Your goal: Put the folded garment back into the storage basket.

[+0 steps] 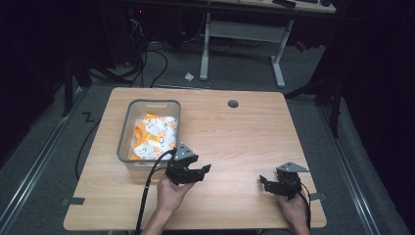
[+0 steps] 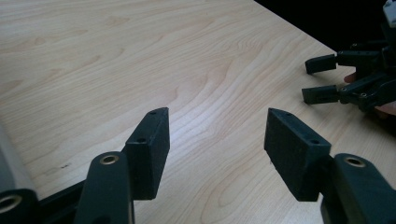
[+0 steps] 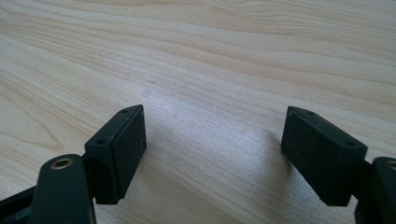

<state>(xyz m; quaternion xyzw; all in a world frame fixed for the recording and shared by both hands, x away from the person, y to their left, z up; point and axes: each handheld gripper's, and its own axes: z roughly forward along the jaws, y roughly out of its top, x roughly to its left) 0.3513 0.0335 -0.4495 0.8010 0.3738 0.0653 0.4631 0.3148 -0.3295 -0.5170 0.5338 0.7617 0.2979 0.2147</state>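
Left tongs (image 1: 204, 171) hovering low in the centre-left of the high view, just right of the bin's (image 1: 125, 139) lower right corner, jaws pointing to the right of the frame. Standing apart, nothing between them. Seen again in the left gripper view (image 2: 217, 140), rising from the bottom edge over bare wood.

Right tongs (image 1: 263, 182) sitting at lower right of the high view, near the surface's (image 1: 235, 137) right edge, jaws pointing to the left of the frame, toward the other pair. Also spread wide and holding nothing; in the right gripper view (image 3: 212, 140) framing plain wood grain. Showing too at the upper right of the left gripper view (image 2: 322, 79), well apart from the near jaws.

Bin resting at centre-left of the high view, on the left part of the surface, holding white and orange packets (image 1: 154, 134) piled inside. Lying within its walls, touched by neither pair.

Hands (image 1: 171, 193) coming in from the bottom edge. Cable (image 1: 147, 188) trailing from the left tongs down to the lower edge.
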